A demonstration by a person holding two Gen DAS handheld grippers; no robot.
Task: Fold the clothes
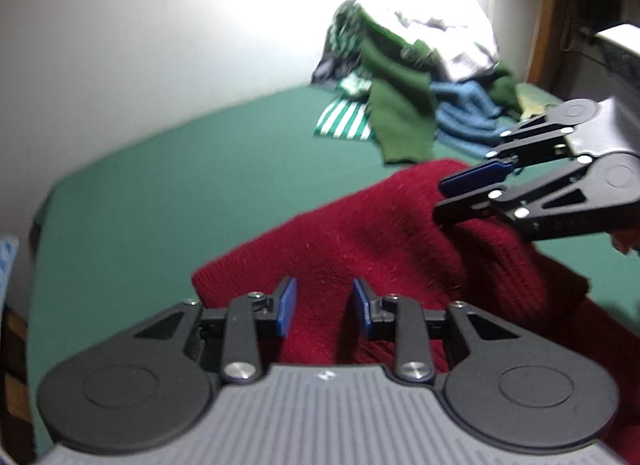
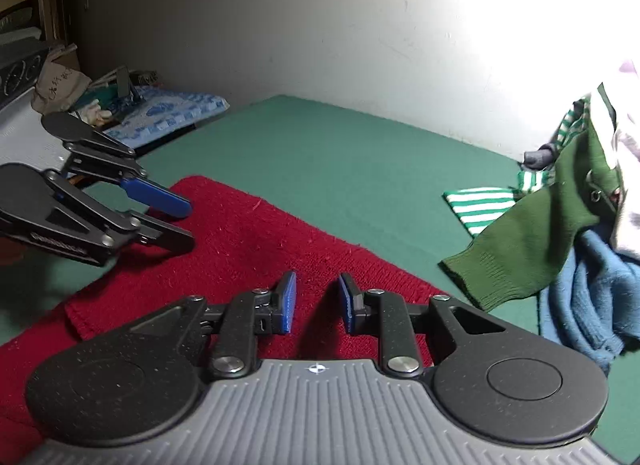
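Counting two hand-held grippers: left hand-held gripper (image 1: 324, 307) and right hand-held gripper (image 2: 317, 302), both released, over one red sweater (image 1: 380, 233) spread near on the green bed (image 1: 180, 185). Far right, one clothes pile (image 1: 408, 77), its count unclear.

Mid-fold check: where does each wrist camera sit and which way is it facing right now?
Left wrist: sits on the left gripper, jaws open, looking down across the red sweater; the right gripper enters from the right.
Right wrist: sits on the right gripper, jaws open, over the sweater; the left gripper enters from the left.
Shared: sweater, green bed sheet, clothes pile.
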